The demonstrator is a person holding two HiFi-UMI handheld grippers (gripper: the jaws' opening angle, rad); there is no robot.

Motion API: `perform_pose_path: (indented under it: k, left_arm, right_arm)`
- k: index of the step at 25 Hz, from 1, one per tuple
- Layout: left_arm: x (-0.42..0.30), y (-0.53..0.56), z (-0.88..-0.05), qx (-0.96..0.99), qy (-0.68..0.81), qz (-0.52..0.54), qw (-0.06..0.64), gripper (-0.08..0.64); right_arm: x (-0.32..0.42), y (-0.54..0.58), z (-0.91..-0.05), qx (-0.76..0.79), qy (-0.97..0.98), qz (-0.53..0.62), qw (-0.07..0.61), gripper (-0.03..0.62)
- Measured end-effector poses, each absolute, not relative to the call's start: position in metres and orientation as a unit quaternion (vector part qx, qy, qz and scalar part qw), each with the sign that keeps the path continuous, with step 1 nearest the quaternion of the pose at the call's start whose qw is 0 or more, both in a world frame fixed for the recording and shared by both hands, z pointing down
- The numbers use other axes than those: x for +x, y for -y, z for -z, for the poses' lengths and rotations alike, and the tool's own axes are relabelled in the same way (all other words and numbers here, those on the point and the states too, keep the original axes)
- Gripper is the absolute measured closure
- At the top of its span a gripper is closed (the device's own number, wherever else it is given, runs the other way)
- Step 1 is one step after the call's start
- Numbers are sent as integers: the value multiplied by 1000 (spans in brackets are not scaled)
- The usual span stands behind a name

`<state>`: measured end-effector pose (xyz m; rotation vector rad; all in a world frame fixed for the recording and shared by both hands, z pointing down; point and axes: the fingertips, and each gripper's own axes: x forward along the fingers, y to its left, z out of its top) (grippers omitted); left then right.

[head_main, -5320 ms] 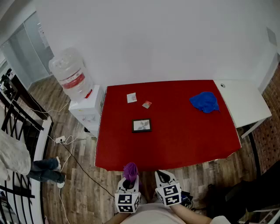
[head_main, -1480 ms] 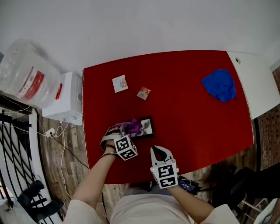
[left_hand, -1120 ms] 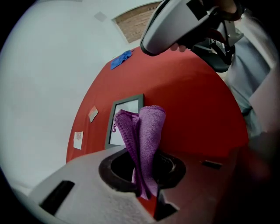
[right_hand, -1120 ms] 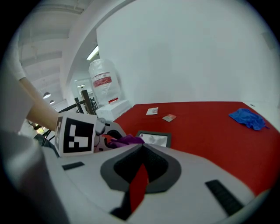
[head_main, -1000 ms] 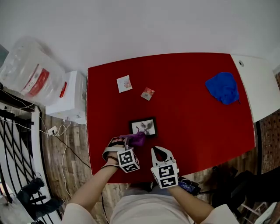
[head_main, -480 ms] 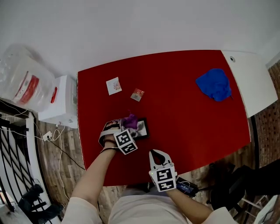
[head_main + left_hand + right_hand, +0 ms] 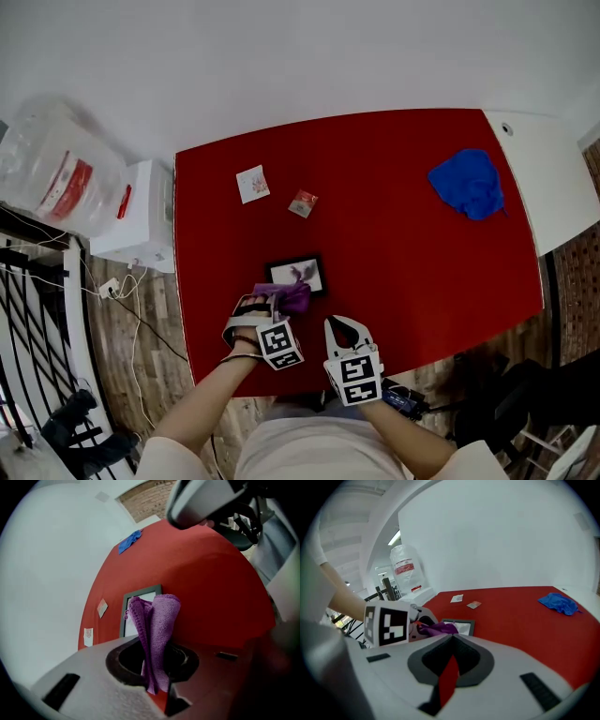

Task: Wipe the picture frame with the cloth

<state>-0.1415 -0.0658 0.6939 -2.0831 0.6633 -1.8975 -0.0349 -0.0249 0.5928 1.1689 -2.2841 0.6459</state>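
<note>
Right gripper [image 7: 340, 325]: jaws together, empty, by the near edge of the red table [image 7: 403, 225]. Left gripper [image 7: 278, 307]: clamped on the purple cloth [image 7: 291, 296], whose free fold overlaps the near edge of the picture frame [image 7: 298, 273], lying flat. Assessment: cloth soft and light; frame probably light, rigid and apt to slide, so best steadied by its rim.

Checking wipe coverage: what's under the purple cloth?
The cloth, clamped in the left gripper, overlaps the picture frame's near edge and the red table. That strip of frame is hidden; the rest of the picture shows.
</note>
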Motion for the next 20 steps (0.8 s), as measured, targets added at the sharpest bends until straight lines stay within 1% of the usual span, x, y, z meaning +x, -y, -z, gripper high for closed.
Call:
perform_pose_path:
  k: [5, 10, 15, 20]
  left_arm:
    - [-136, 50, -691, -719, -221, 646, 129, 499]
    - [-136, 93, -675, -733, -265, 618, 104, 499]
    - [-145, 148, -679, -696, -295, 646, 105, 499]
    - [-137, 153, -692, -685, -277, 664, 115, 499]
  right_arm:
    - [-38, 24, -597, 423, 840, -235, 246, 589]
    - [-36, 20, -595, 426, 839, -233, 245, 589]
    - [-26, 13, -598, 437, 830, -243, 246, 589]
    - [-13, 12, -601, 447, 824, -249, 244, 589]
